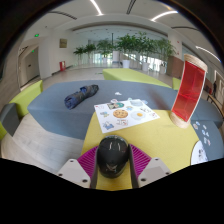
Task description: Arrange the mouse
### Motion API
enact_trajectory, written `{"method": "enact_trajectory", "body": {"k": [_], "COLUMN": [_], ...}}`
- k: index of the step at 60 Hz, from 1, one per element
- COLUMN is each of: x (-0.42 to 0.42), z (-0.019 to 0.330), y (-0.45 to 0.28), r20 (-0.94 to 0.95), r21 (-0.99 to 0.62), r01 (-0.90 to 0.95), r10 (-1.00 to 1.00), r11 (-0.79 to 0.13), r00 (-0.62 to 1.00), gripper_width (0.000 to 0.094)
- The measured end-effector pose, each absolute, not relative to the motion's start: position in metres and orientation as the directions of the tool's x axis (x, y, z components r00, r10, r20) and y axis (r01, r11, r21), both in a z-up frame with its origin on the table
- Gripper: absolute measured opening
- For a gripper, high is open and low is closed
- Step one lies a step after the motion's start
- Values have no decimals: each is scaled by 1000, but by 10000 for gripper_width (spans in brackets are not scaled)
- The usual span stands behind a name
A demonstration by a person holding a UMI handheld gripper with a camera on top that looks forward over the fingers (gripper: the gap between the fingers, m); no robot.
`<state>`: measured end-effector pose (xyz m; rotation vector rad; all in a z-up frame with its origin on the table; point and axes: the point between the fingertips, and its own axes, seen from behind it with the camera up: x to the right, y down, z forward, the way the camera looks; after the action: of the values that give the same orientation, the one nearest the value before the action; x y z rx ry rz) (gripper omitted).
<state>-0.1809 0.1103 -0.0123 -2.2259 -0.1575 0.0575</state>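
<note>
A black computer mouse [112, 156] sits between my two fingers, whose magenta pads [85, 160] press on its left and right sides. My gripper [112, 165] is shut on the mouse and holds it over the near end of a yellow table surface [170, 140]. The mouse's tail end faces me and its front points ahead.
A white printed sheet [124, 112] with coloured pictures lies ahead on the table. A red standing sign [188, 92] is at the right. A dark rolled bag [82, 97] lies on the grey surface to the left. Green plants [125, 45] line the far side.
</note>
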Motion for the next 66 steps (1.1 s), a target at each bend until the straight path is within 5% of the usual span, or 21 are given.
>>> {"method": "enact_trajectory", "body": {"k": [8,19,29,41,48,58,66], "x": [-160,-7,112,118,115,123,111], "z": [54,153,72,-17,-13,-1,45], "y": [98,87,50,22,26,19,-12], "r20": [-5,83,57,-16,-52,-25,-45], "r21": [-847,-913,-830,-743,-753,-756,-786], "r01": [98,102,24,-3,-29,-24,-36], "r10": [191,65,-41,13,16,-7,0], "r11": [-523,-395,-557,-670,-657,-654,-617], "r00": [981,994,998,1000,999,1000,999], "gripper_width": [449,448,444,447,520,806,820]}}
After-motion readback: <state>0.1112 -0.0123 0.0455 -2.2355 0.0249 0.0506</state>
